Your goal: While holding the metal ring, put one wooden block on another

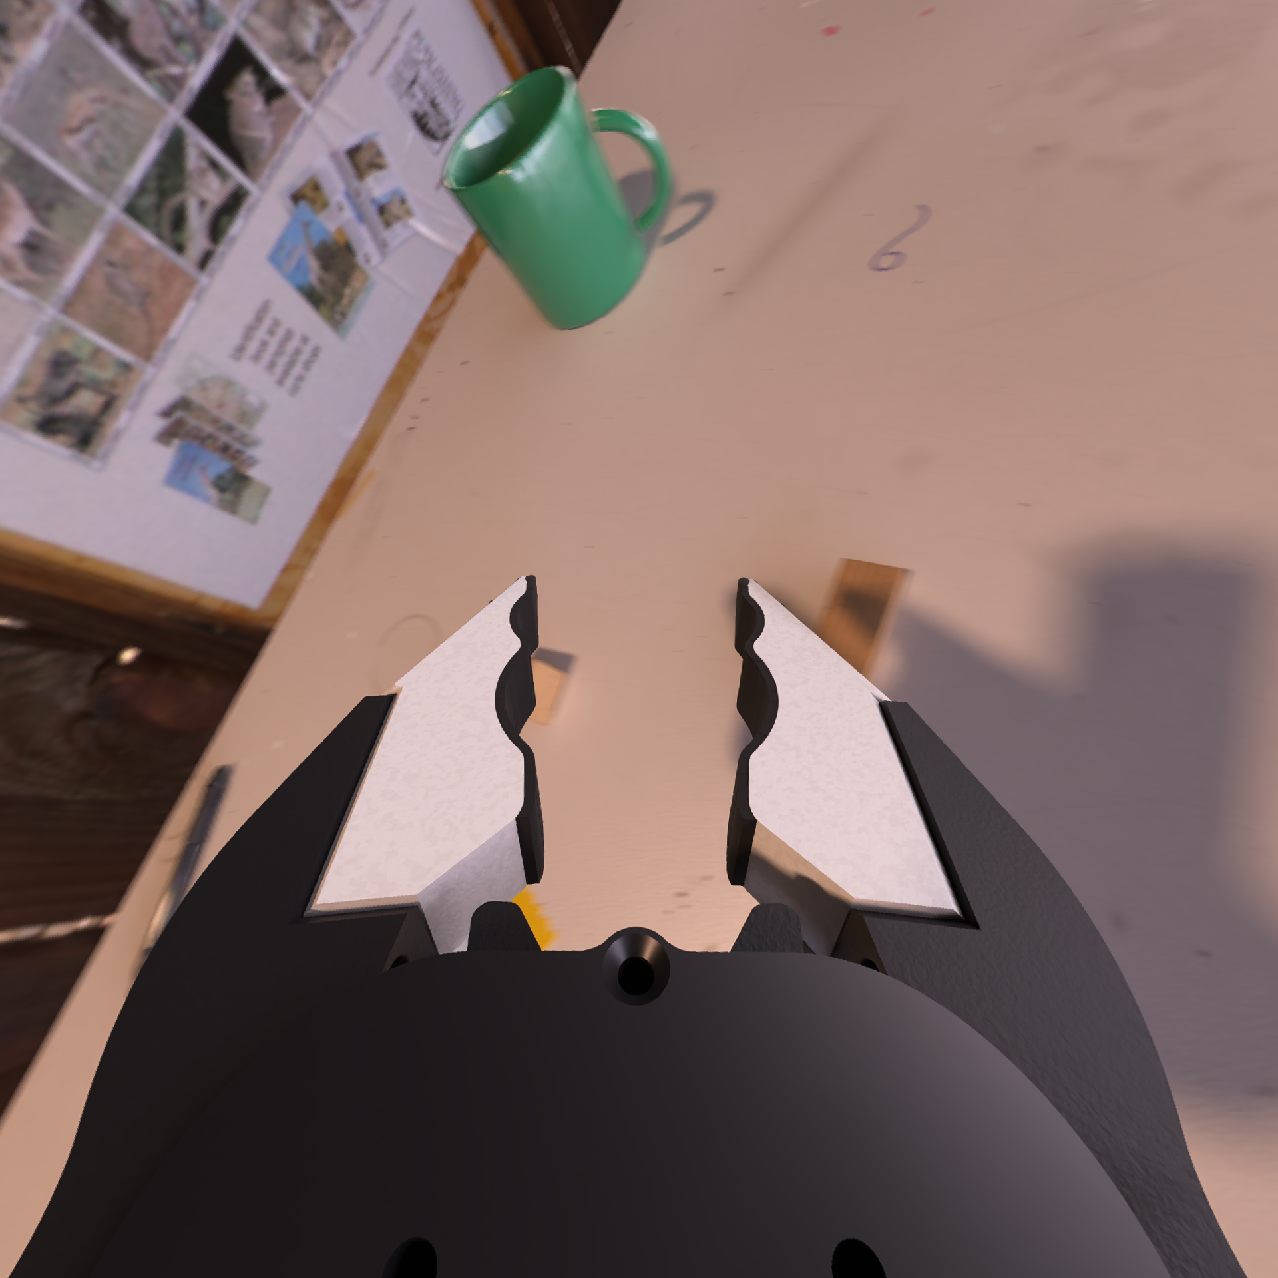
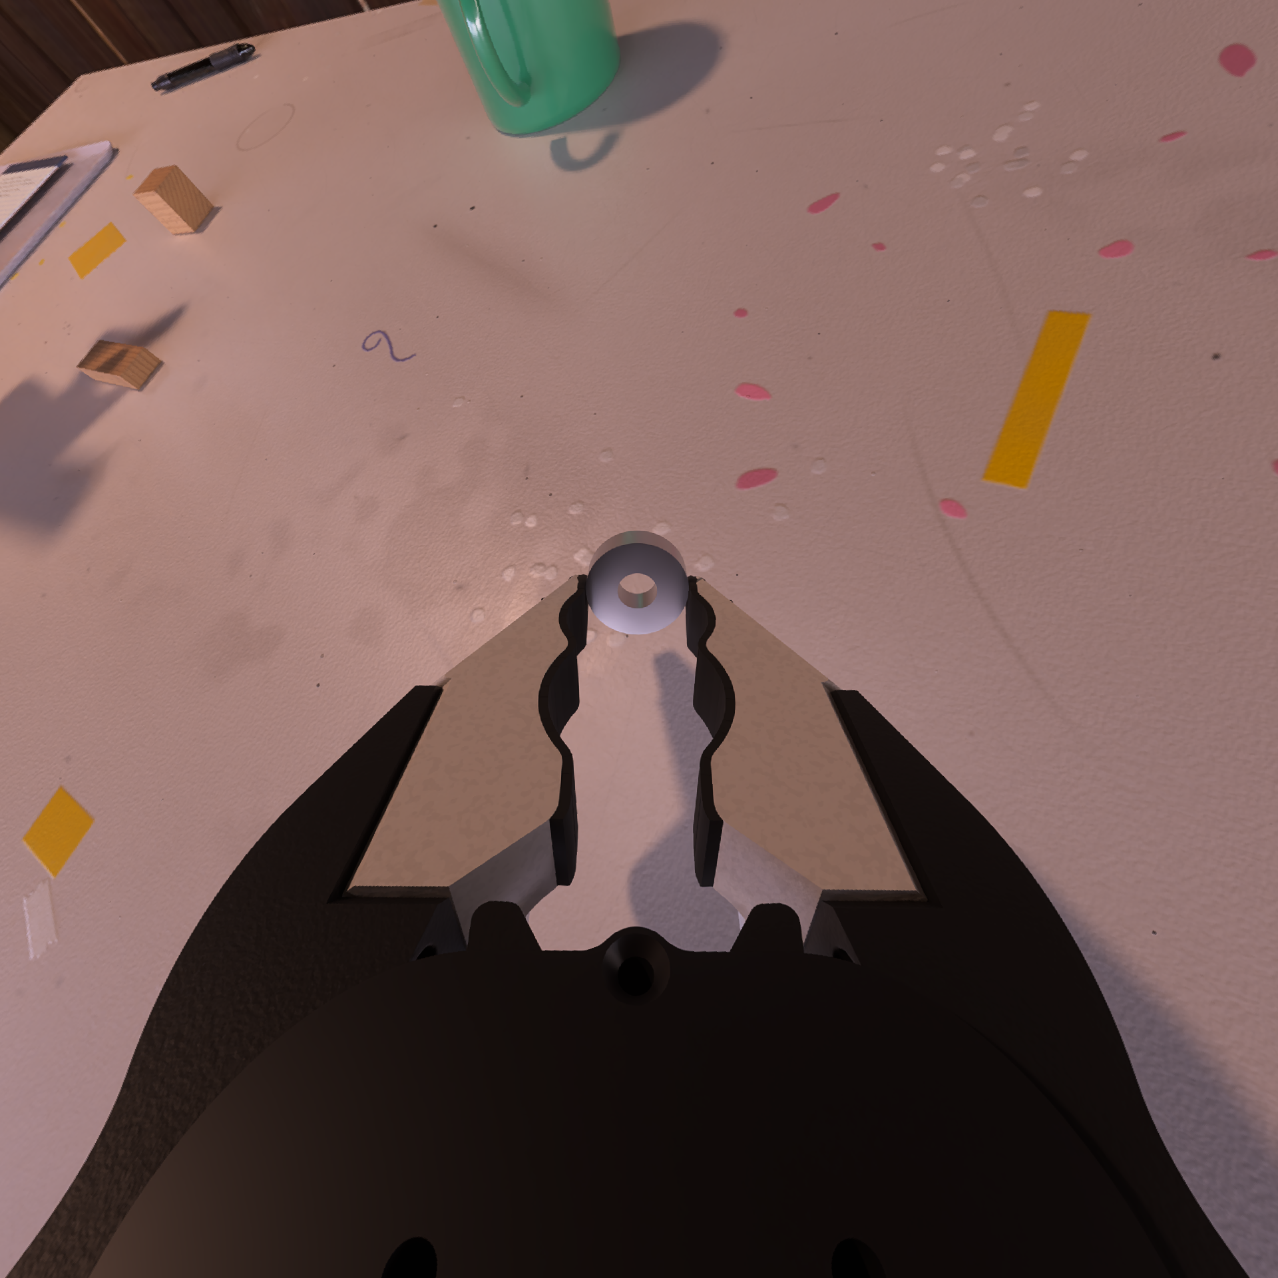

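Note:
My right gripper [image 2: 636, 579] is shut on the metal ring [image 2: 637, 582], a grey ring pinched between the fingertips above the table. Two wooden blocks lie apart at the far left of the right wrist view: one block [image 2: 173, 199] farther back, the other block [image 2: 120, 364] nearer. My left gripper [image 1: 635, 584] is open and empty above the table. In the left wrist view one block [image 1: 862, 615] shows just beyond the right fingertip, and the other block [image 1: 553, 684] is partly hidden behind the left finger.
A green mug [image 1: 553, 207] stands on the beige table [image 1: 899, 415], also at the top of the right wrist view [image 2: 539, 62]. A black pen [image 2: 204, 66] and a notepad [image 2: 41, 193] lie at the far left. A framed board [image 1: 173, 276] lies past the table edge.

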### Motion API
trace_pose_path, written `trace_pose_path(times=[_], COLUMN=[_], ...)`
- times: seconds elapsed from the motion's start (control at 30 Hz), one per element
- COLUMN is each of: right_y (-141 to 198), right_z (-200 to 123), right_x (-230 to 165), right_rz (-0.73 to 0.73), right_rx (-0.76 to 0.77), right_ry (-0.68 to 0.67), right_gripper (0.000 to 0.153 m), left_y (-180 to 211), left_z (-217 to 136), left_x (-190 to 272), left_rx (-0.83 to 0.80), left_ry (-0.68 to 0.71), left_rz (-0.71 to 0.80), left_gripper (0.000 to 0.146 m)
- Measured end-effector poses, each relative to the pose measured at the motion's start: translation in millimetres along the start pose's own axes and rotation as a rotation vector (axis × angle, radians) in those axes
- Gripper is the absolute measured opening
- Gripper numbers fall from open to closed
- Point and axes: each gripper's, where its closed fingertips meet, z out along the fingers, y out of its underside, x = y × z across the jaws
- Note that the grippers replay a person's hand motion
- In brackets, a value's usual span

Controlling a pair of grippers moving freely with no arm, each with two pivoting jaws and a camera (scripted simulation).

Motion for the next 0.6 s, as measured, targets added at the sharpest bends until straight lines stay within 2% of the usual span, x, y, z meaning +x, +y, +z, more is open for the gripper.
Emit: trace_pose_path(times=[0.07,0.1,0.2,0.27,0.43,0.6], right_y=[-0.1,-0.2,-0.6,-0.6,-1.3,-1.5], right_z=[0.0,-0.2,-0.7,-0.9,-1.4,-1.5], right_x=[-0.3,-0.5,-1.1,-1.2,-0.7,0.0], right_rz=[0.000,-0.001,-0.008,-0.011,0.005,0.015], right_rx=[0.000,0.001,0.006,0.008,0.013,0.013], right_ry=[-0.003,-0.004,-0.002,-0.001,-0.010,-0.014], right_gripper=[0.028,0.028,0.028,0.028,0.028,0.028], left_y=[-1.7,7.0,46.5,64.8,93.3,104.9], left_z=[2.4,8.6,32.1,46.1,67.0,73.3], left_x=[-35.2,-49.9,-72.5,-69.0,-62.7,-61.4], left_rx=[-0.077,-0.169,-0.492,-0.610,-0.766,-0.832], left_ry=[0.003,0.023,0.170,0.306,0.485,0.539], left_rz=[-0.005,-0.019,-0.053,-0.059,-0.075,-0.029], left_gripper=[0.054,0.053,0.048,0.050,0.065,0.071])
